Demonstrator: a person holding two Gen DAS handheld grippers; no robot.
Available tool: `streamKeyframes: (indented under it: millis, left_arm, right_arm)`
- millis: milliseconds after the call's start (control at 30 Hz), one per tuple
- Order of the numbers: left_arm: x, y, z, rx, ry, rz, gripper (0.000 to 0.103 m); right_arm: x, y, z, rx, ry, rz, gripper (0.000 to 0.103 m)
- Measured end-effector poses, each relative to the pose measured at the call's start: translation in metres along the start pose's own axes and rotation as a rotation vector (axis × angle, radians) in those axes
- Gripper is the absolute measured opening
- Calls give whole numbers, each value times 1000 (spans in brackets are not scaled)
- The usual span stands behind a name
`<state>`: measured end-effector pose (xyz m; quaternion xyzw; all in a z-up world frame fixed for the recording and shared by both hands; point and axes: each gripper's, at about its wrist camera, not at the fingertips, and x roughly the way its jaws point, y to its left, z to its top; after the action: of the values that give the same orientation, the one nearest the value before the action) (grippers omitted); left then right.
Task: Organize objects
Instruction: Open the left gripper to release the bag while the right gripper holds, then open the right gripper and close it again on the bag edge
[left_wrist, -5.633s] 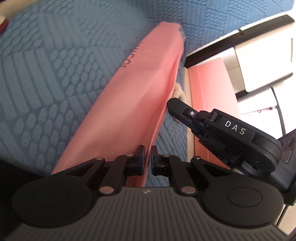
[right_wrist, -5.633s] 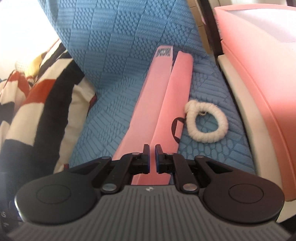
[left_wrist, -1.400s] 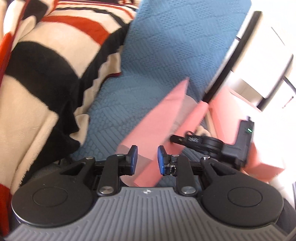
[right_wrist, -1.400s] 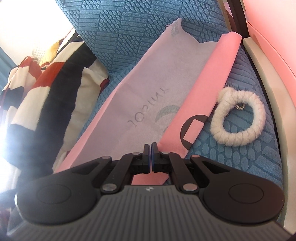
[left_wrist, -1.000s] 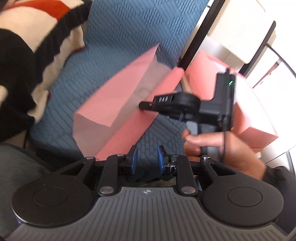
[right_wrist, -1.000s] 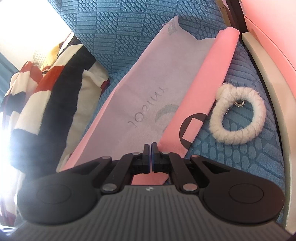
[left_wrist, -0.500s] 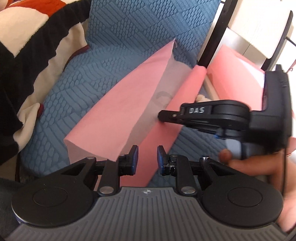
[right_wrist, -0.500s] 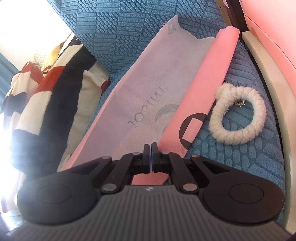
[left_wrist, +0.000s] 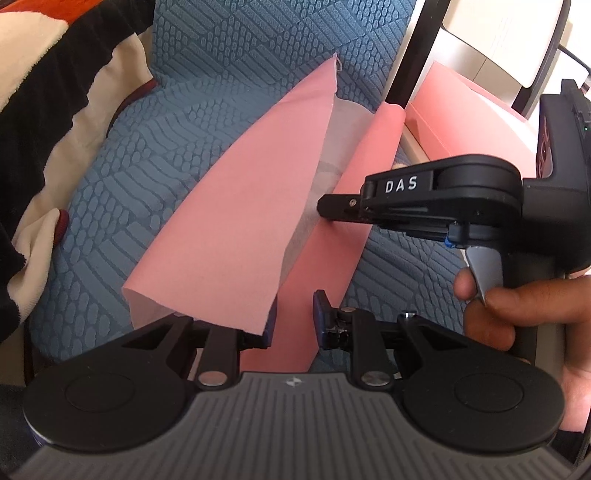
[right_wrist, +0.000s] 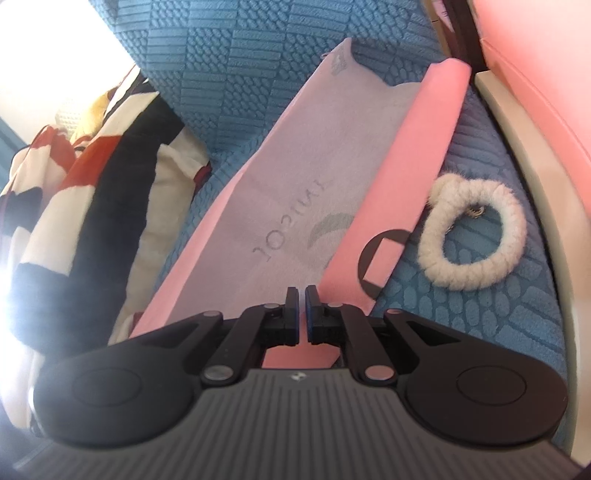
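Care now means the left tool (left_wrist: 291, 314), parted and empty, pinching the raised flap of the pink bag (left_wrist: 236, 229) on the blue cushion (left_wrist: 162, 140) while the right tool (right_wrist: 301, 295) opens off it.

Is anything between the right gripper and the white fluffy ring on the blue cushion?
Nothing solid. The white fluffy ring lies in the open on the blue cushion, ahead and to the right of the right gripper, whose jaws are opening over the pink bag. Only the bag's folded right edge lies between.

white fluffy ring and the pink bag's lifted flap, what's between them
In the right wrist view, the pink bag's rolled pink edge lies between the flap and the white fluffy ring.
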<state>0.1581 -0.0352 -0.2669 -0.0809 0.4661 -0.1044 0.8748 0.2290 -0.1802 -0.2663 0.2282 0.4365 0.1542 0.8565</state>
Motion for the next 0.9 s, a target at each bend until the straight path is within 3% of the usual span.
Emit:
streamKeyframes:
  millis: [33, 100, 133, 367, 767, 900]
  left_arm:
    - [0, 0, 0, -1, 0, -3, 25]
    - [0, 0, 0, 2, 0, -4, 25]
    - [0, 0, 0, 2, 0, -4, 25]
    - [-1, 3, 1, -27, 3, -19, 25]
    - [0, 7, 3, -72, 10, -36, 25]
    - [0, 10, 4, -84, 13, -44, 25]
  right_arm:
    - [-2, -1, 1, 8, -11, -11, 18]
    - [-8, -4, 2, 32, -39, -13, 37]
    - [-10, -5, 2, 42, -51, -19, 40]
    - [-18, -16, 4, 108, -91, -89, 41]
    - [-21, -25, 4, 217, -83, -90, 40]
    - [-16, -25, 2, 241, -75, -45, 42]
